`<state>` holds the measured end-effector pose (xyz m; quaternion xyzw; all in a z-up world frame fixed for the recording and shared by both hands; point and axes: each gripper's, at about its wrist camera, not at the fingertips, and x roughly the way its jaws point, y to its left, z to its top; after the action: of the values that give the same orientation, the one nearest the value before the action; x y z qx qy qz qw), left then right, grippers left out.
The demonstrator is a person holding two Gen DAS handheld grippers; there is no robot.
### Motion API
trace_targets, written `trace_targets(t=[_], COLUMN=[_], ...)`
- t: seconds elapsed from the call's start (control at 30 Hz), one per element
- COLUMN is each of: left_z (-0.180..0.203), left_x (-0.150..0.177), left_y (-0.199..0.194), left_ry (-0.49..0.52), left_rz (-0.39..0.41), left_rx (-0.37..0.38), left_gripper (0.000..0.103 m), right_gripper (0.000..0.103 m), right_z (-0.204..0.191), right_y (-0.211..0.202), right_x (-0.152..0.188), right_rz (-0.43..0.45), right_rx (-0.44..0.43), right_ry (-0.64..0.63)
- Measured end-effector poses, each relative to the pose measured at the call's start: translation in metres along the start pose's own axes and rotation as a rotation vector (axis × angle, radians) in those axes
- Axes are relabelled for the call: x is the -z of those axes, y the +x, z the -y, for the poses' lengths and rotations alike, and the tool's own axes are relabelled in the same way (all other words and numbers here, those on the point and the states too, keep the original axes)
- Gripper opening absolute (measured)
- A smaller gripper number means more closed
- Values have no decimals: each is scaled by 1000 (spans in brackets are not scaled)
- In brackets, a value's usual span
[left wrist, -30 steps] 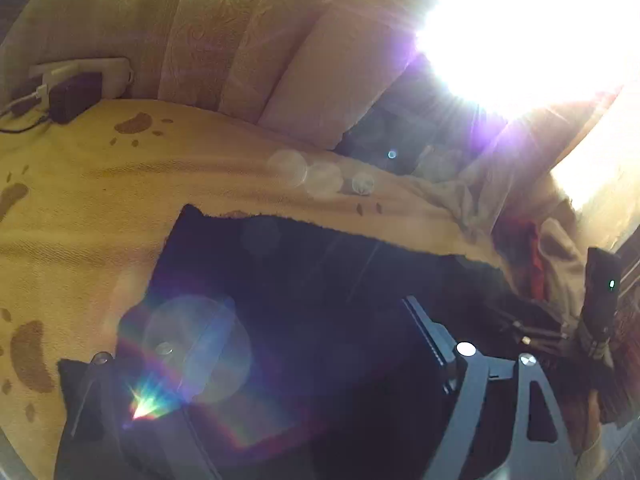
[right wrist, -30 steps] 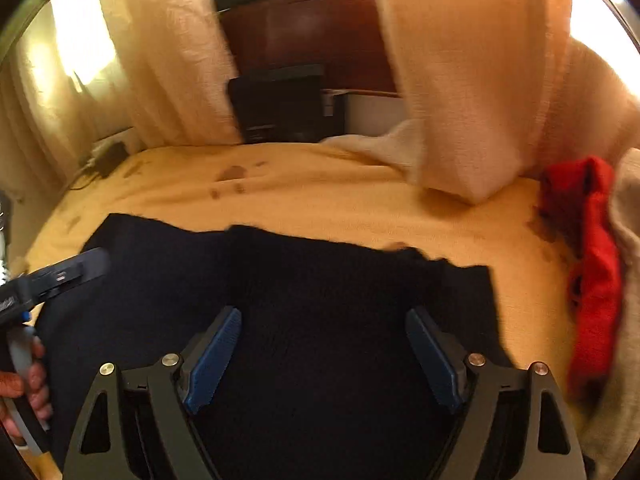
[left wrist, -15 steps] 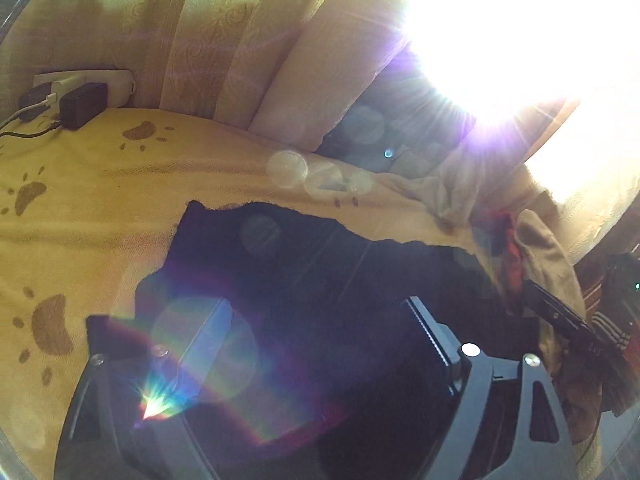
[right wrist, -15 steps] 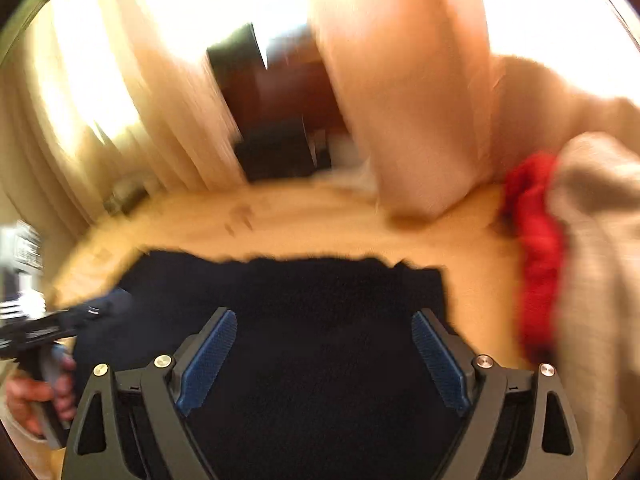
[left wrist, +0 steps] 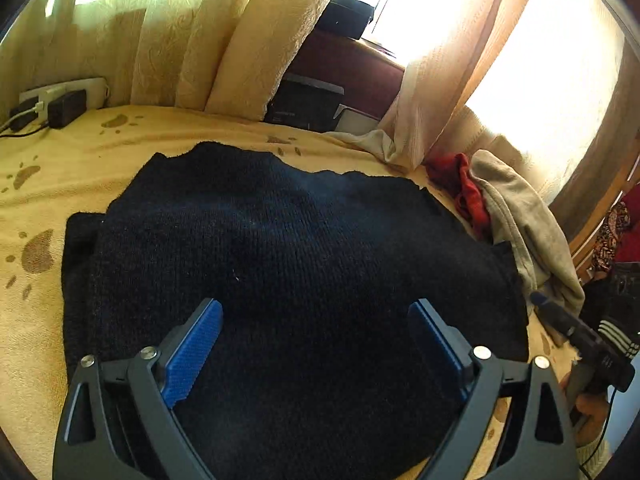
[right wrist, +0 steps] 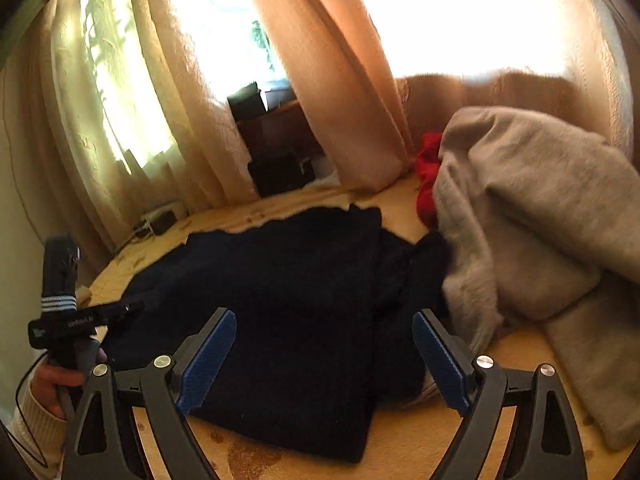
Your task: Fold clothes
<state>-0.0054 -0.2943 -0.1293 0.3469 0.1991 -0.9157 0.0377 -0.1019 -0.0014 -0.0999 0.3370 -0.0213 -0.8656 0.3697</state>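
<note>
Yellow paw-print bed cover [left wrist: 80, 152] carries a folded black sweater [left wrist: 280, 248] mid-bed. Grey garment [right wrist: 540, 208] lies at the right edge. Left claw [left wrist: 316, 344] and right claw [right wrist: 324, 356] have just been opening; both gape wide, holding nothing.

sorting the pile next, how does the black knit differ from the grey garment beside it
The black knit lies spread flat on the yellow bedspread; the grey garment sits bunched in a heap. The black knit has a side folded over along a straight crease; the grey garment shows only loose rumples. The black knit looks coarse; the grey garment looks soft and fleecy. Both rest on the same bedspread, and neither is gripped.
</note>
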Motion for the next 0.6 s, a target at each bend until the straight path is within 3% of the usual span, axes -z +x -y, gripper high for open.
trace_targets(t=[0.07,0.2,0.27,0.6], left_z=[1,2,5,23], left_x=[0,0,1,9], left_y=[1,-6,-4,5], left_ry=[6,24,37,109], left_rz=[4,0,-5,-39], left_rx=[-8,-44,-54,-182], left_gripper=[96,96,102,103], right_gripper=[92,92,92,92], right_z=[-1,4,4,11], right_y=[12,-2,-9,-12], right_x=[3,0,-1,3], right_rz=[-57,-4,16,36], right_rx=[-36,-7,26,103], right_ry=[7,6,-12,14])
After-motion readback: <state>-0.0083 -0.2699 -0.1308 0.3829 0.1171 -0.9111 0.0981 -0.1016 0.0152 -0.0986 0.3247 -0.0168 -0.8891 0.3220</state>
